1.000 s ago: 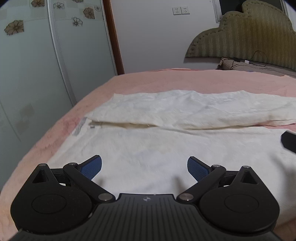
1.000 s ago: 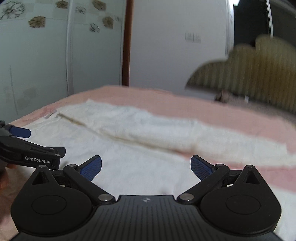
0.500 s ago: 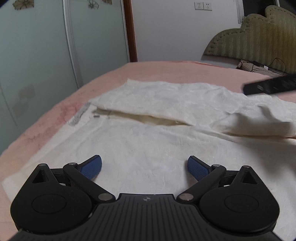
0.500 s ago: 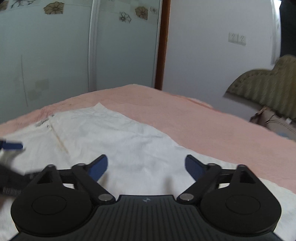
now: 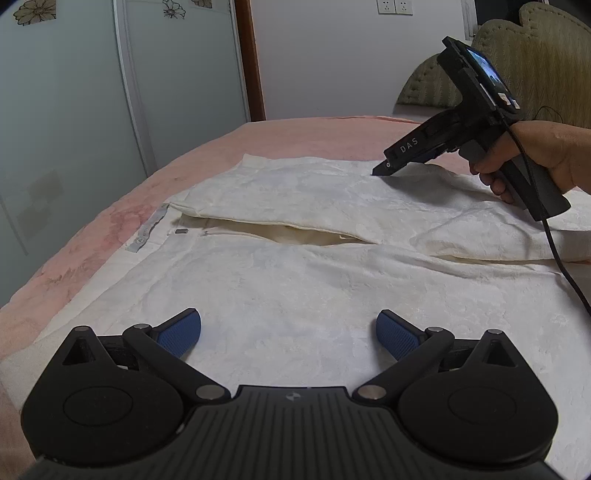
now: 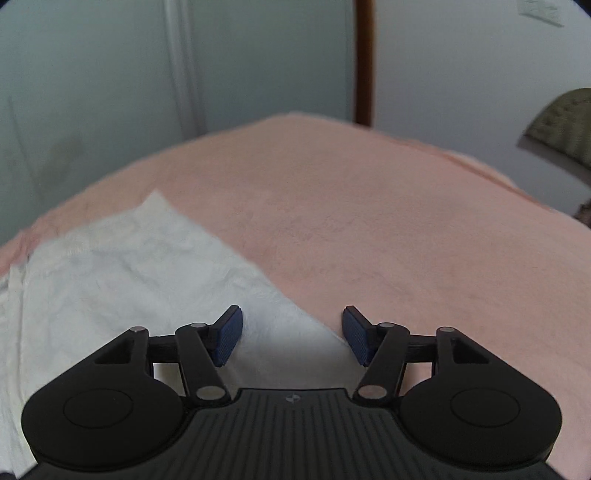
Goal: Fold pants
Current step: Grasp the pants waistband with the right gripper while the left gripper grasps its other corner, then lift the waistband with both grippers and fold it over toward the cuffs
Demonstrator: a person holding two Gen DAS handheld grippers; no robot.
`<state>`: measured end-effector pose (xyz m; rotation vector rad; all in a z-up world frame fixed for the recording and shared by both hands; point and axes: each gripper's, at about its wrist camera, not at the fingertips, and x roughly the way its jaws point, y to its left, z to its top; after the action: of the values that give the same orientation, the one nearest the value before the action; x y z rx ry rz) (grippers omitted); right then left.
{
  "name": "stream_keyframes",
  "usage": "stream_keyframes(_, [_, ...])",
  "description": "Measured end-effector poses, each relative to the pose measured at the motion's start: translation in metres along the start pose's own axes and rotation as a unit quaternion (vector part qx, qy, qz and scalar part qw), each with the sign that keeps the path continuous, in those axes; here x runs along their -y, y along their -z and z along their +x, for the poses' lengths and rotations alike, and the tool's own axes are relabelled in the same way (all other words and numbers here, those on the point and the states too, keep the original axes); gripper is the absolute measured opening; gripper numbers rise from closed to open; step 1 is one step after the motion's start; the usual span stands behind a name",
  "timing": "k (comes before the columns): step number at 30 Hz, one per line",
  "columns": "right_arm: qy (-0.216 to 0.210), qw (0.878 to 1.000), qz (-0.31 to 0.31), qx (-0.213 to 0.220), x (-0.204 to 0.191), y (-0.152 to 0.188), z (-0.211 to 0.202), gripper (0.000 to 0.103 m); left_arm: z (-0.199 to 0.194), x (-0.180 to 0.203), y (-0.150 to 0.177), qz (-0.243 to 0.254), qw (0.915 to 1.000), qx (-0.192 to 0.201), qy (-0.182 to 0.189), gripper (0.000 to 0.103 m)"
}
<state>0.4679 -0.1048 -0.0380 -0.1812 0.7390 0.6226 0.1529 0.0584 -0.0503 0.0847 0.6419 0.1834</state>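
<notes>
- Left wrist view shows your left gripper (image 5: 289, 334) low over the near half of the white pants (image 5: 295, 288), its blue pads spread wide with nothing between them.
- Your right gripper (image 5: 380, 170) appears in that same view at the far edge of the pants, tip down at the cloth; from this side angle you cannot tell there how its fingers stand.
- Right wrist view settles it: the right gripper (image 6: 291, 332) has its jaws apart, one pad over the white fabric (image 6: 129, 280) and the other over the bedspread, straddling the fabric's slanted edge. Whether the pads touch the cloth is hard to make out.
- Your right hand (image 5: 532, 158) is cut off at the frame's right edge, and the black cable (image 5: 565, 266) from the handle runs out of frame too.
- The pants lie spread flat, the far half folded over with a dark open seam between the layers; their right end runs out of view. A small grey label (image 5: 146, 230) lies at the waist end on the left.
- The right wrist picture is soft and blurred, so the cloth texture there is vague.
- Under everything lies a pink bedspread (image 5: 110, 214). Behind it stand frosted sliding doors with flower prints (image 5: 74, 110), a brown door frame (image 5: 251, 55), a white wall with sockets (image 5: 394, 6) and an olive padded headboard (image 5: 535, 55).
</notes>
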Motion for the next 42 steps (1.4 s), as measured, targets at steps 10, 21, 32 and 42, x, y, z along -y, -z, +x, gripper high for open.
stream_keyframes(10, [0.052, 0.992, -0.100, 0.053, -0.045, 0.019, -0.032, 0.008, -0.001, -0.008, -0.001, -0.021, 0.9997, 0.003, 0.014, 0.102])
stream_keyframes(21, [0.090, 0.942, -0.301, 0.121, -0.176, 0.091, -0.157, 0.007, -0.036, -0.092, -0.008, -0.273, 0.9472, 0.088, 0.143, 0.102])
stream_keyframes(32, [0.074, 0.951, -0.279, 0.110, -0.220, 0.147, -0.180, 0.006, 0.027, -0.130, -0.043, -0.419, 0.8916, -0.006, 0.171, 0.086])
stream_keyframes(42, [0.148, 0.934, -0.310, 0.101, -0.234, 0.145, -0.151, 0.014, 0.030, -0.145, -0.036, -0.411, 0.8903, -0.022, 0.194, 0.005])
